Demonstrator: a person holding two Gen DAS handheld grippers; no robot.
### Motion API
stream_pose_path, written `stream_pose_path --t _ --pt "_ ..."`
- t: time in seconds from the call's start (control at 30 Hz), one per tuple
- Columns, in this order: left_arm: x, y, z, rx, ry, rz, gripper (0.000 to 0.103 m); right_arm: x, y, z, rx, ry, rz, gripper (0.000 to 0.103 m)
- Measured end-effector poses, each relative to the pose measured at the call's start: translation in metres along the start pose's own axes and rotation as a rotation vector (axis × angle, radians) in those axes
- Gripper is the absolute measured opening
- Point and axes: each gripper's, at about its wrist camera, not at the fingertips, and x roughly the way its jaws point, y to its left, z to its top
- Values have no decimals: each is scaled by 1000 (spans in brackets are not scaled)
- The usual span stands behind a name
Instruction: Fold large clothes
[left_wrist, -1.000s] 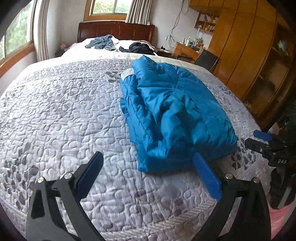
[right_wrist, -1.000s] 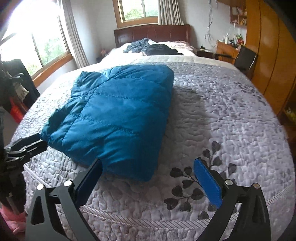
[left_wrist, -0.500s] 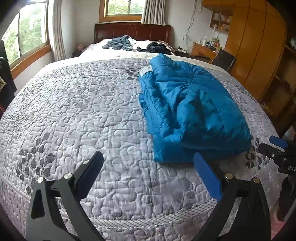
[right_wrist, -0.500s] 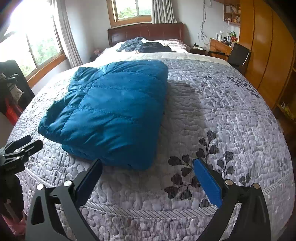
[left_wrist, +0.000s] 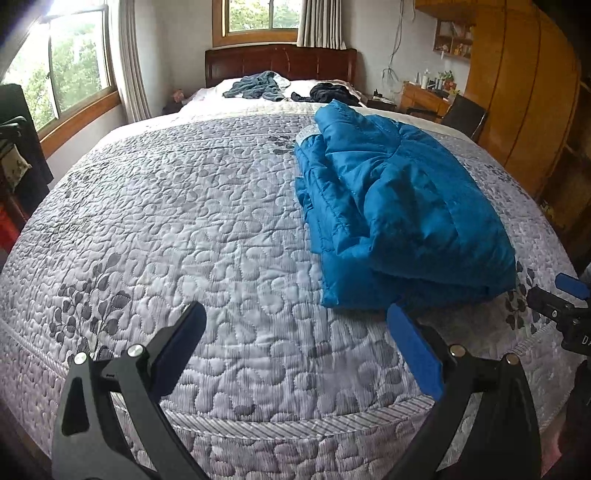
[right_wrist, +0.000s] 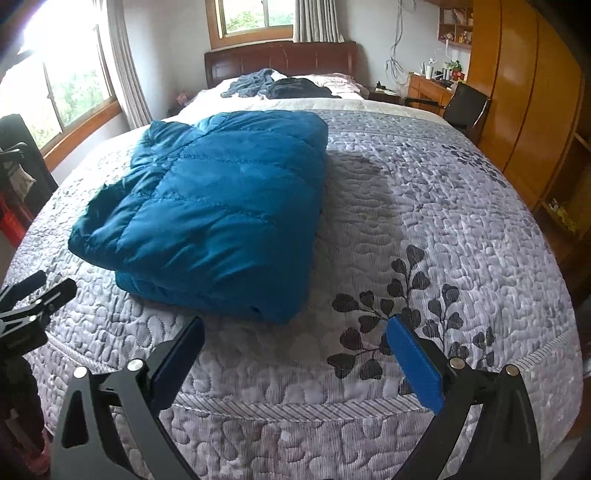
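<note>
Folded blue padded jacket on the quilted bed; soft, slick, probably springy, best pinched at its near hem; left gripper and right gripper gape, empty.

The bed wore a grey quilted cover with leaf prints. A folded blue padded jacket lay on it, and near the headboard lay a grey-blue garment beside a black one.

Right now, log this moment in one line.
blue jacket: folded on bed | left gripper: open, empty | right gripper: open, empty
</note>
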Motion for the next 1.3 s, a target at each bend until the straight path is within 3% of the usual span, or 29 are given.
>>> stream_pose_path --t 0.2,1.3 --pt "-2 -5 -3 17 3 38 98 -2 0 -1 9 -4 2 99" --pt "-5 -10 -6 18 0 51 99 4 6 -1 -10 5 -23 99"
